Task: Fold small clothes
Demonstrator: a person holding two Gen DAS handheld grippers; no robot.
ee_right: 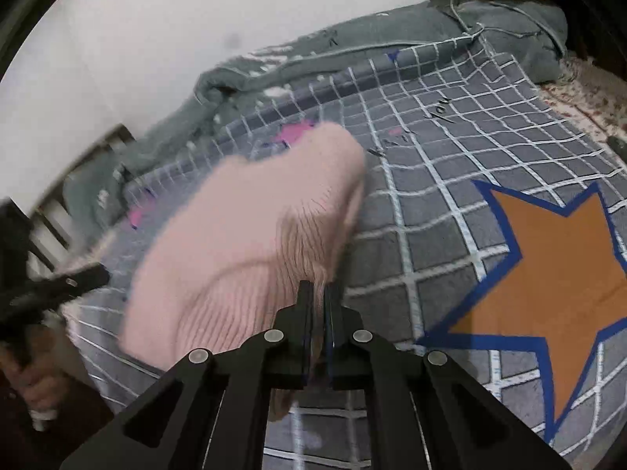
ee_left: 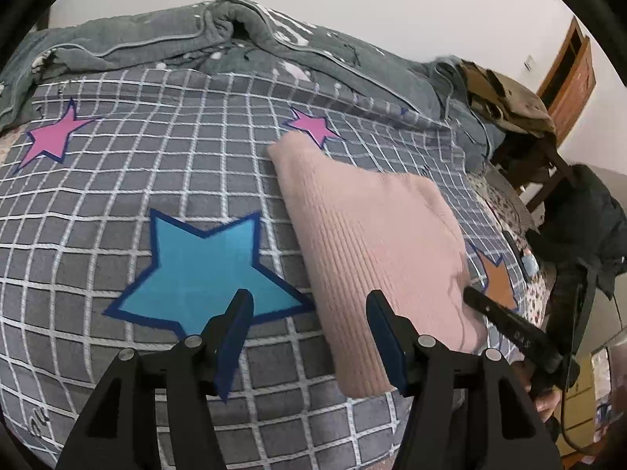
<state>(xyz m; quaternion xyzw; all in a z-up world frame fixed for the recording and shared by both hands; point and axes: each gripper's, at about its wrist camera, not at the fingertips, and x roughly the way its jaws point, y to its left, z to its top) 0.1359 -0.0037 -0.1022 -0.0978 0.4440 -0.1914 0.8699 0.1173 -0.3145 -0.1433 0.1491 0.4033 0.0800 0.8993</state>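
A pink ribbed knit garment [ee_left: 368, 235] lies folded in a long shape on the grey checked bedspread [ee_left: 117, 180]. My left gripper [ee_left: 309, 305] is open and empty, with its right finger over the garment's near left edge and its left finger over a blue star print. My right gripper [ee_right: 319, 293] is shut on the near edge of the pink garment [ee_right: 250, 243] and lifts it a little off the bedspread [ee_right: 431, 203]. The right gripper also shows in the left wrist view [ee_left: 470, 297] at the garment's right edge.
A crumpled grey-green blanket [ee_left: 203, 35] lies along the far side of the bed by the wall. A wooden chair with clothes piled on it [ee_left: 505, 105] stands past the bed's right end, with a dark jacket [ee_left: 584, 219] nearby. A wooden headboard [ee_right: 58, 203] is at the left.
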